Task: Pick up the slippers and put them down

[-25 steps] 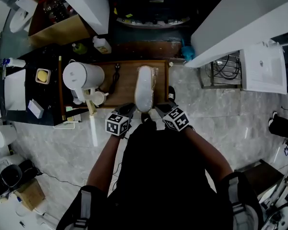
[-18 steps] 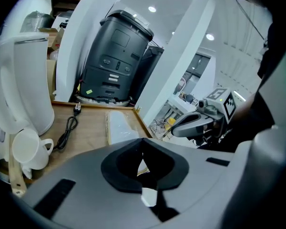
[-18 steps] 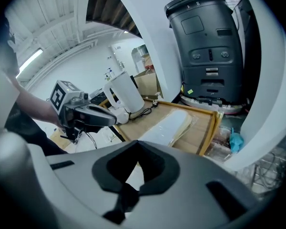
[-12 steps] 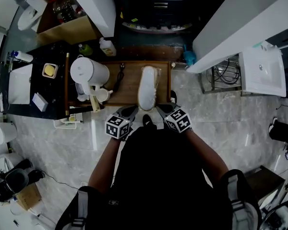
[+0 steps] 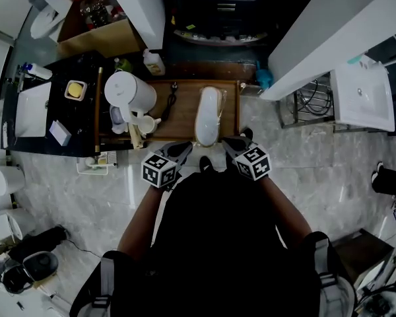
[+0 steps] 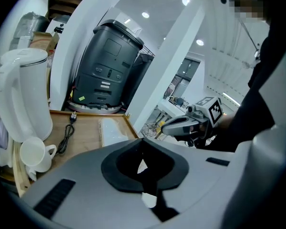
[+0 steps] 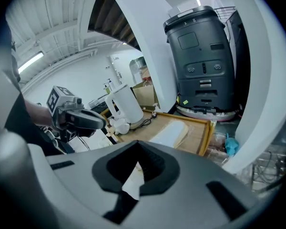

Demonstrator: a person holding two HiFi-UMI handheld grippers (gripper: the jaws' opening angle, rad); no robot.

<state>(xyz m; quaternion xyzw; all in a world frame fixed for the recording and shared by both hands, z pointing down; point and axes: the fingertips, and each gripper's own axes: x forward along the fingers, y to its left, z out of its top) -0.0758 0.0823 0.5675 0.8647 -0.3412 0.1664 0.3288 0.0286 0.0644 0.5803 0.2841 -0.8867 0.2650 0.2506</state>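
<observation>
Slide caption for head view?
Left gripper and right gripper, both shut, near rectangular wooden tray holding one white wrapped slipper.

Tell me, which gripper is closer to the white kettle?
Left. The left gripper is just right of the kettle, nearer the person; the right gripper is farther right, past the slipper.

A white kettle [image 5: 129, 92] and a white mug [image 5: 147, 123] are standing at the wooden tray's [image 5: 181, 121] left end, a black cord [image 5: 169, 102] is lying mid-tray, and a teal cloth [image 5: 263, 78] is sitting just off its right corner.
</observation>
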